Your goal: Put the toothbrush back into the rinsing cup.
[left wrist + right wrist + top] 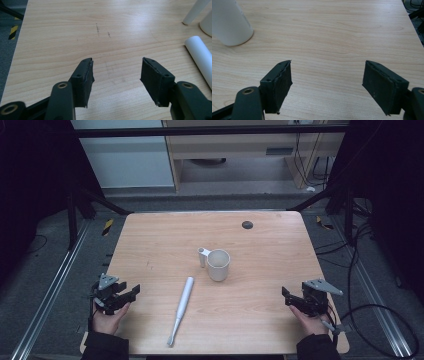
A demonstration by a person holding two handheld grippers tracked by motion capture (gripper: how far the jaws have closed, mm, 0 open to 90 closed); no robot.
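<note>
The left gripper rests at the near left edge of the worktop, jaws spread with nothing between them. A white toothbrush lies flat just to its right, a white cup beyond that. The right gripper, jaws also spread and empty, sits at the near right edge, the cup ahead to its left.
</note>
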